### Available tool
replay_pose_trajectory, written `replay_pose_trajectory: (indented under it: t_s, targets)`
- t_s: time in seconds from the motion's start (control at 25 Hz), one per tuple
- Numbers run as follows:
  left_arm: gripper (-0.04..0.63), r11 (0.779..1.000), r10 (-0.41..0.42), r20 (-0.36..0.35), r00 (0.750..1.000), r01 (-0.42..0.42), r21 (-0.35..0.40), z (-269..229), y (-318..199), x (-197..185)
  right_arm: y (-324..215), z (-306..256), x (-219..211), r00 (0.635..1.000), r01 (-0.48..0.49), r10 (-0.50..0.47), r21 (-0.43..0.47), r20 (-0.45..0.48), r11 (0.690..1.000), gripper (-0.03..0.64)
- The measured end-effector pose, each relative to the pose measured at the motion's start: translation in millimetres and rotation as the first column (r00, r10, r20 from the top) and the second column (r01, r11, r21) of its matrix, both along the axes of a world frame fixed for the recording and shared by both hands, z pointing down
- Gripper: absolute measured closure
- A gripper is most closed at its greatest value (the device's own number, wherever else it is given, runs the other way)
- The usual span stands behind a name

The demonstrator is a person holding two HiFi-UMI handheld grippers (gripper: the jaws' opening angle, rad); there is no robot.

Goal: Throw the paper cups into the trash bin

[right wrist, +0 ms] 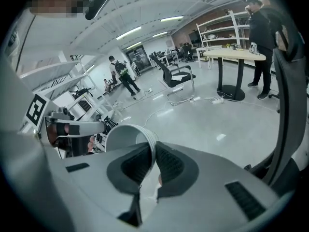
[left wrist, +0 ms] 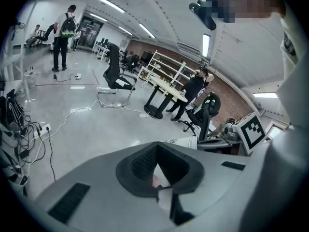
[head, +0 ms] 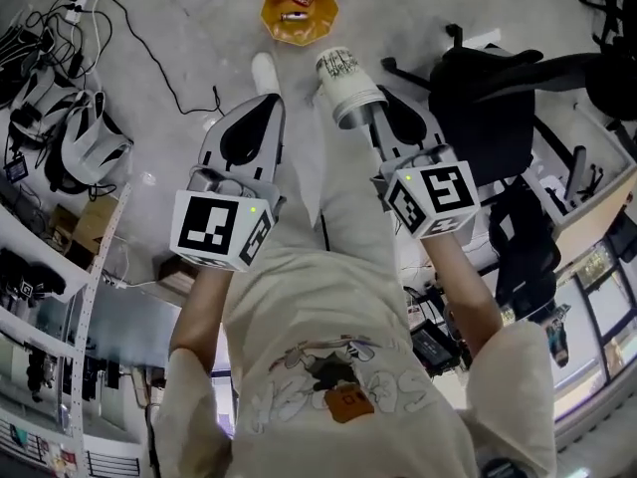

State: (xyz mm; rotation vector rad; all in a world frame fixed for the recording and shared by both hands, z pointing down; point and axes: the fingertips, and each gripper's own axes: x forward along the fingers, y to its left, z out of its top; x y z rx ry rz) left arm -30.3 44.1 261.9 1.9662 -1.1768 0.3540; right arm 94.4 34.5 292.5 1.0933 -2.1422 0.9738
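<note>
We stand over a smooth, glossy grey floor (head: 398,8) in a big hall, with a black chair (head: 488,118) beside us. Our right tongs (right wrist: 154,153) pinch the thin wall of a white paper cup (head: 348,86), just before the orange, many-sided bin (head: 299,10). Our left tongs (left wrist: 157,149) are closed and empty.
</note>
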Motion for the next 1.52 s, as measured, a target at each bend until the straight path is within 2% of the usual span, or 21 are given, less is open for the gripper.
replay_pose_trajectory:
  t_s: [0.28, 0.4, 0.72, 1.04, 1.28, 1.52]
  targets:
    - [0.592, 0.998, -0.04, 0.007, 0.999, 0.04, -0.055, 93.1, -19.6, -1.5, -11.3, 92.2, 3.6, 0.999, -0.047, 0.047, -0.072, -0.001, 0.996, 0.589]
    - [0.592, 0.997, -0.048, 0.028, 0.998, 0.05, -0.057, 131.9, -29.6, -2.6, -18.5, 130.5, 2.5, 0.998, -0.054, 0.055, -0.09, 0.008, 0.994, 0.589]
    - [0.592, 0.997, -0.04, 0.052, 0.998, 0.044, -0.063, 223.8, -45.5, 3.1, -34.4, 215.1, -13.3, 1.0, 0.001, -0.002, -0.083, -0.003, 0.997, 0.589]
    - [0.592, 0.99, -0.108, 0.09, 0.99, 0.116, -0.083, 329.1, -52.3, 1.2, -33.4, 307.0, -5.7, 0.993, -0.119, 0.117, -0.111, -0.027, 0.987, 0.589]
    - [0.592, 0.975, -0.167, 0.106, 0.98, 0.181, -0.132, 395.9, -48.2, -6.4, -29.5, 365.8, -9.0, 0.991, -0.129, 0.124, -0.132, -0.045, 0.983, 0.589]
    - [0.592, 0.975, -0.155, 0.113, 0.981, 0.171, -0.145, 438.0, -45.2, 1.5, -34.1, 406.7, -1.6, 0.988, -0.152, 0.146, -0.122, -0.053, 0.981, 0.589]
